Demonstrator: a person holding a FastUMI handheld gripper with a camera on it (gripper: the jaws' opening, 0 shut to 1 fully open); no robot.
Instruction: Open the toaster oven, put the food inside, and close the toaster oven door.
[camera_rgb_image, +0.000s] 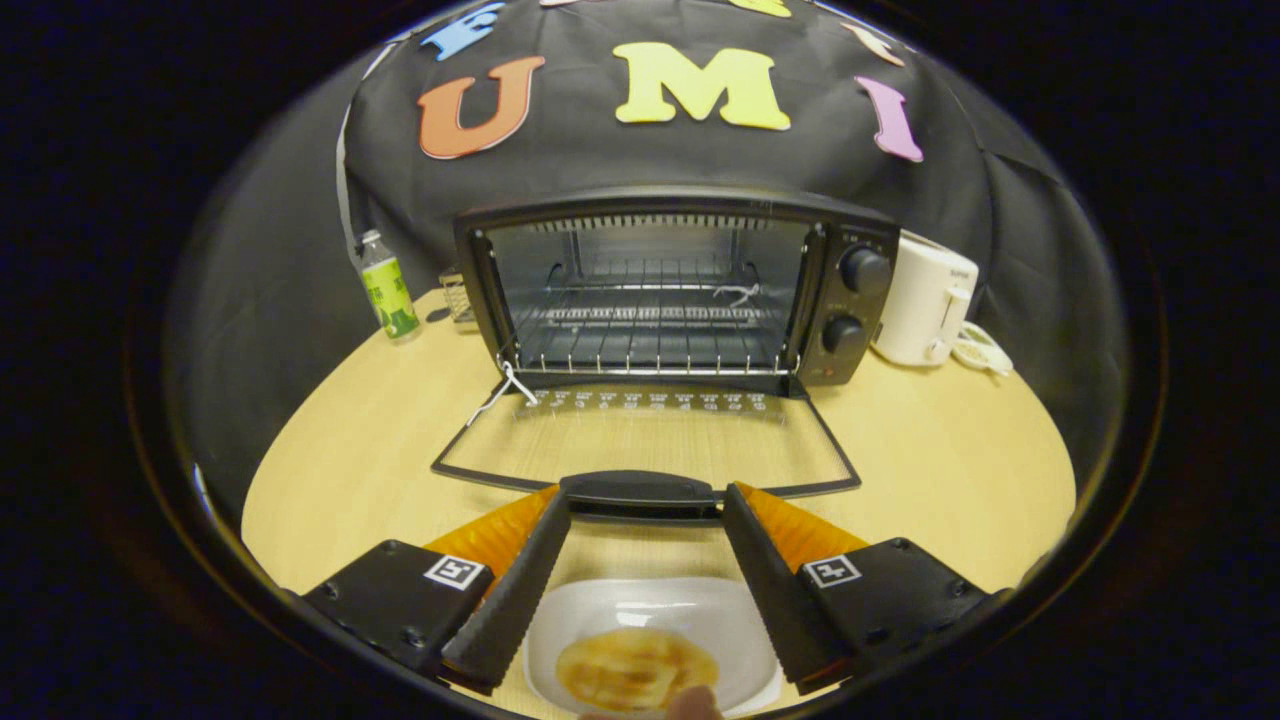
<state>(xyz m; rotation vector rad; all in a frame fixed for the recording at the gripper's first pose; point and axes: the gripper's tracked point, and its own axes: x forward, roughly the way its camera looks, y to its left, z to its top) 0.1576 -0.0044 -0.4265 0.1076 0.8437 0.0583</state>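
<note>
Nearest, a round golden waffle (636, 668) sits in a white square plate (740, 620) between the spread, empty fingers of the gripper (645, 505). Just ahead lies the black toaster oven's (860, 300) glass door (650, 445), folded flat open. The opening step looks done; next, gripping the waffle.

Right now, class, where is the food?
The food lies on a white plate on the table, between the open claw's fingers, before the oven's lowered door.
</note>
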